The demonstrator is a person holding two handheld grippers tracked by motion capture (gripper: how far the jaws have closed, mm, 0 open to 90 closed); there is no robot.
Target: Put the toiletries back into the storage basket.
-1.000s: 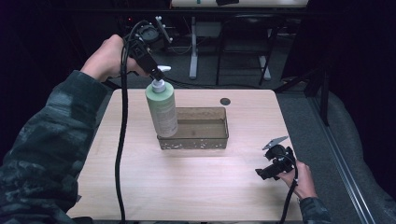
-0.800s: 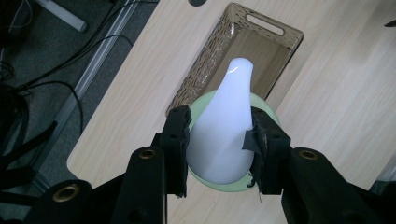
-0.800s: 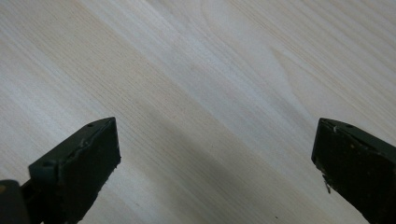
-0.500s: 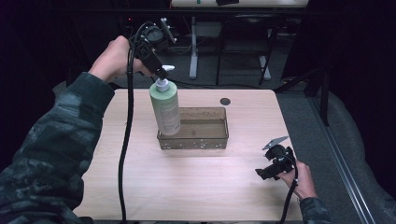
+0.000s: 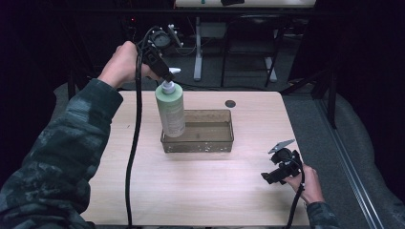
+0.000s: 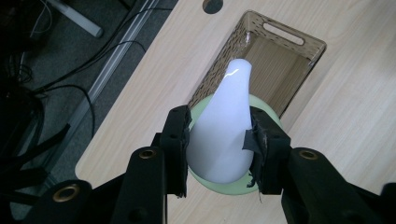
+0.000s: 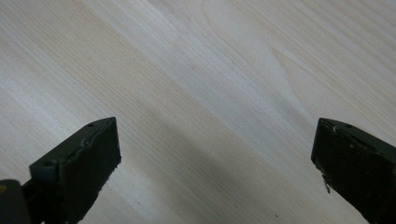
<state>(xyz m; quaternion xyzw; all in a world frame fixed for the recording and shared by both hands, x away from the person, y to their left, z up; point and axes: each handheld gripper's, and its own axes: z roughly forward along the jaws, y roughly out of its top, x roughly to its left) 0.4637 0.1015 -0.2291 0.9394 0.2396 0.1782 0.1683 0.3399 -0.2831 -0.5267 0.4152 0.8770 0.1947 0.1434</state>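
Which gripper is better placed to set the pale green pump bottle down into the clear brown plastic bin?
Left. The left gripper is already clamped on the pale green pump bottle, at the clear brown plastic bin. The right gripper is open, near the table's front edge.

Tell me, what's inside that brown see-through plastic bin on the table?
The lower end of the pale green pump bottle stands in the bin's left end, held by the left gripper. The rest looks empty; under the bottle is hidden.
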